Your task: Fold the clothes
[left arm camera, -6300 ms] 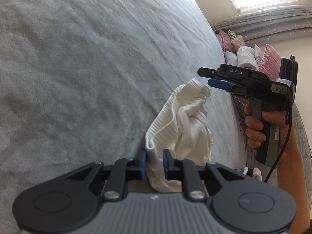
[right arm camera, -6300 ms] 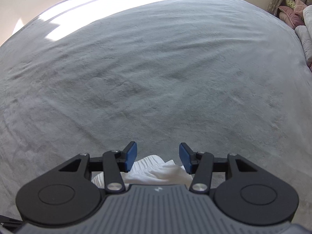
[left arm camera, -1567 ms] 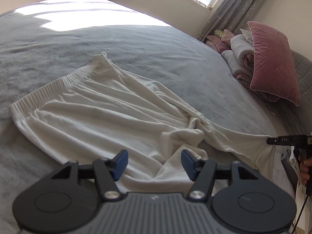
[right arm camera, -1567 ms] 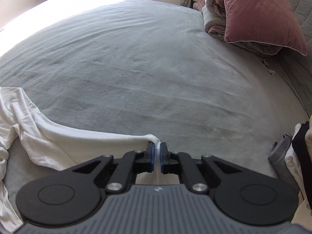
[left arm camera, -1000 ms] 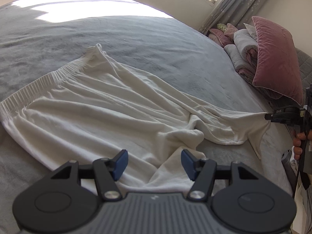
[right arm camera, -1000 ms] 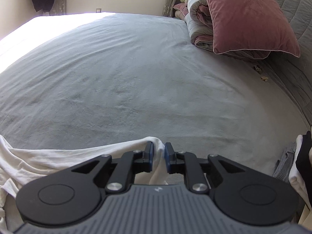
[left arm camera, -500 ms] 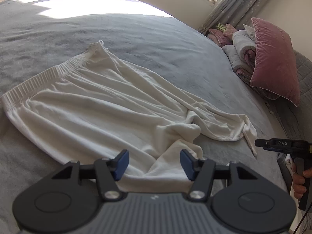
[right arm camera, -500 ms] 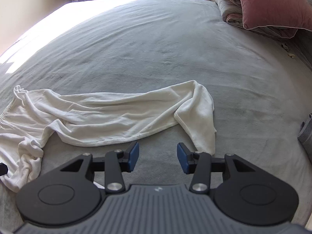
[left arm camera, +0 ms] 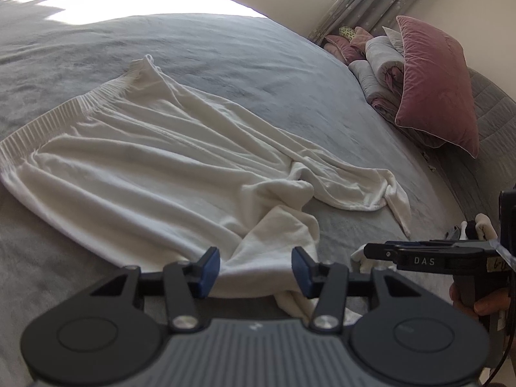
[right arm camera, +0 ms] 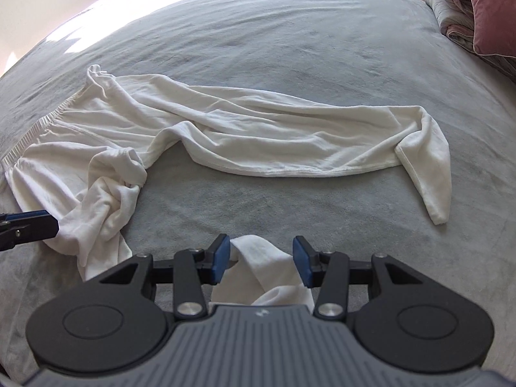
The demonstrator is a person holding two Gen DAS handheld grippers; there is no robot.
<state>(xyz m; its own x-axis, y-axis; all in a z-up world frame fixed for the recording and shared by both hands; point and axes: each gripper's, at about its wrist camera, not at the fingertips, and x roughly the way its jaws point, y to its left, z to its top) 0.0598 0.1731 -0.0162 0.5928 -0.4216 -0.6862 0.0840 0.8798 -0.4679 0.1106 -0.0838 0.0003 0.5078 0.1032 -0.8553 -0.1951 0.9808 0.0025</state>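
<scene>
White trousers (left arm camera: 161, 167) lie spread on the grey bed, ribbed waistband (left arm camera: 64, 109) to the left. In the right wrist view the far leg (right arm camera: 290, 135) stretches flat to the right, its hem folded over. The near leg (right arm camera: 106, 200) is crumpled. My left gripper (left arm camera: 254, 271) is open over the crumpled leg's edge. My right gripper (right arm camera: 261, 261) is open too, with the end of that leg (right arm camera: 258, 258) lying between its fingers. The left gripper's tip (right arm camera: 53, 222) shows at the left edge, and the right gripper (left arm camera: 367, 251) appears low right in the left wrist view.
Pink and grey pillows (left arm camera: 435, 87) are stacked at the head of the bed (left arm camera: 258, 64). Other clothes (left arm camera: 480, 225) sit past the bed's right edge. Bare grey cover (right arm camera: 290, 32) surrounds the trousers. A hand (left arm camera: 483, 303) holds the right gripper's handle.
The right gripper pulled the far leg out straight, opened and let its hem drop, then drew back to the near leg's end. The left gripper stayed open and edged closer.
</scene>
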